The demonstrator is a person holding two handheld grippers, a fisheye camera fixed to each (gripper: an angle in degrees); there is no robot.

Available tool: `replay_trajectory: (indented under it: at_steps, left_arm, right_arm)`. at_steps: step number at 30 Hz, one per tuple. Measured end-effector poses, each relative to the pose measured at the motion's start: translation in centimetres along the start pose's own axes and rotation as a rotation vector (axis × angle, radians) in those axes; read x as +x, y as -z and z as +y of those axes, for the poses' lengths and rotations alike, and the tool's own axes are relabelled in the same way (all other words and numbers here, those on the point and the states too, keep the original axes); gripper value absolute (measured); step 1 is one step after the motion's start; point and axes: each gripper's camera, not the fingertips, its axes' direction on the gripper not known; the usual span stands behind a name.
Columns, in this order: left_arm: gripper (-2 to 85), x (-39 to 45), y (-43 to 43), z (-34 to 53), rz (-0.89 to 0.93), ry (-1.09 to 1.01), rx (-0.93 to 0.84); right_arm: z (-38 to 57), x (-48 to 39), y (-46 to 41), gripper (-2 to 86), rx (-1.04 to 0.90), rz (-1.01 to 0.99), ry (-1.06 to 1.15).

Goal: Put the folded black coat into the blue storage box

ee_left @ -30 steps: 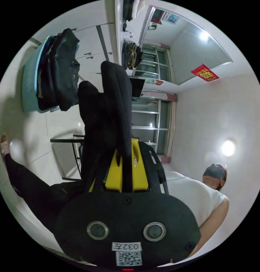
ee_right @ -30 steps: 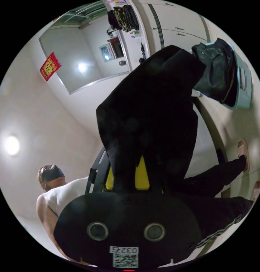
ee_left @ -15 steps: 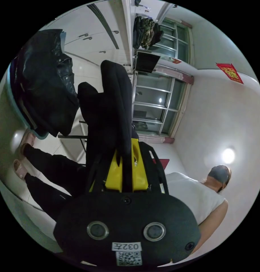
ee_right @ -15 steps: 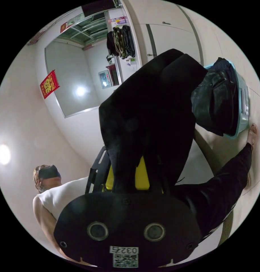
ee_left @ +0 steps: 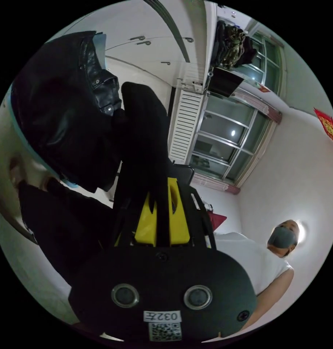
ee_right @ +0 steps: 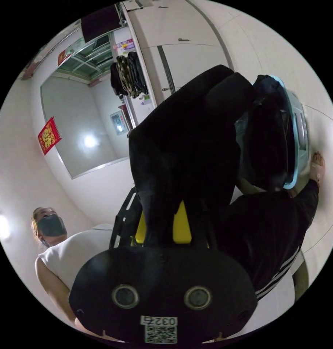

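We hold the folded black coat [ee_left: 142, 138] with both grippers. In the left gripper view, the left gripper [ee_left: 162, 214] has its yellow fingers [ee_left: 146, 221] clenched on a thick fold of the coat, and the blue storage box [ee_left: 17, 134] is just beside it, with a shiny leather-like jacket [ee_left: 61, 109] already inside. In the right gripper view, the right gripper [ee_right: 162, 225] is also clamped on the matte, soft cloth, with the box at its right edge. We judge the carrying almost done; lowering the coat into the box and releasing remain.
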Motion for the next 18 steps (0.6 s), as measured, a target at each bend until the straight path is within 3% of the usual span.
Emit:
replay_trajectory:
  at_steps: [7, 18]
  left_arm:
    - [-0.9, 8.9, -0.6, 0.6, -0.053, -0.059, -0.145]
    - [-0.8, 31.0, -0.7, -3.3, -0.168, -0.256, -0.397]
  right_arm:
    - [0.4, -2.4, -1.6, 3.0, 0.085, 0.024, 0.03]
    - [4.1, -8.0, -4.7, 3.0, 0.274, -0.031, 0.15]
